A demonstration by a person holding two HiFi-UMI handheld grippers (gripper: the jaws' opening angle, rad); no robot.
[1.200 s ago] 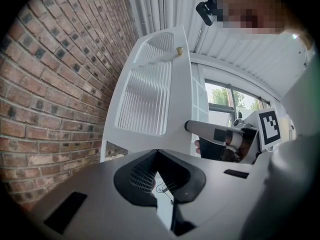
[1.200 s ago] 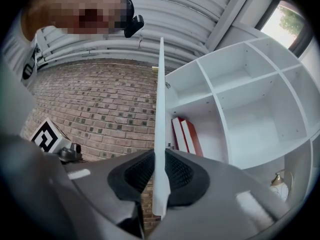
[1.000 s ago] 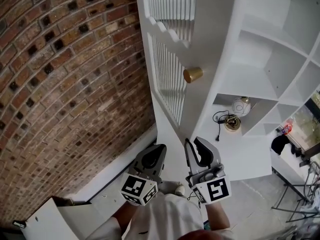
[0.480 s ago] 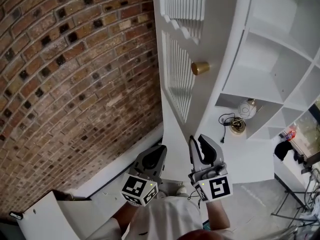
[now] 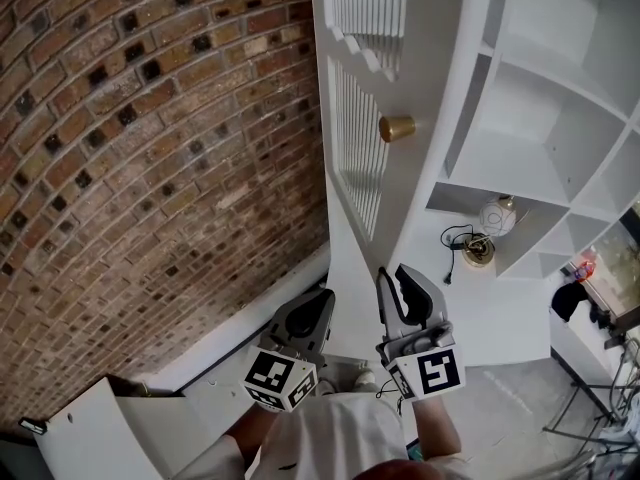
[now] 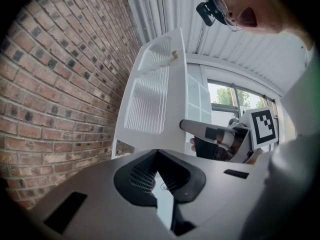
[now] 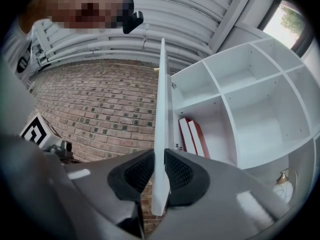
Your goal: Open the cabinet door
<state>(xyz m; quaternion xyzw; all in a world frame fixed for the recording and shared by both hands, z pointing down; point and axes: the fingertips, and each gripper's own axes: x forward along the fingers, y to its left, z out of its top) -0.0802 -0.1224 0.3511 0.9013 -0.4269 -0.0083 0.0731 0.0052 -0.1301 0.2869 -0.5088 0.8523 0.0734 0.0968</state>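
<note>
My right gripper [image 7: 159, 159] has its jaws clamped on the edge of the white louvred cabinet door [image 5: 355, 148]. The door stands swung out between the brown brick wall [image 5: 150, 168] on the left and the white cubby shelves [image 5: 540, 158] on the right. Its round brass knob [image 5: 396, 127] sits beside the louvres. My left gripper [image 6: 156, 153] is near the door's lower part, jaws pressed together on nothing. The only print I see is the black-and-white square marker [image 5: 435, 373] on my right cube.
</note>
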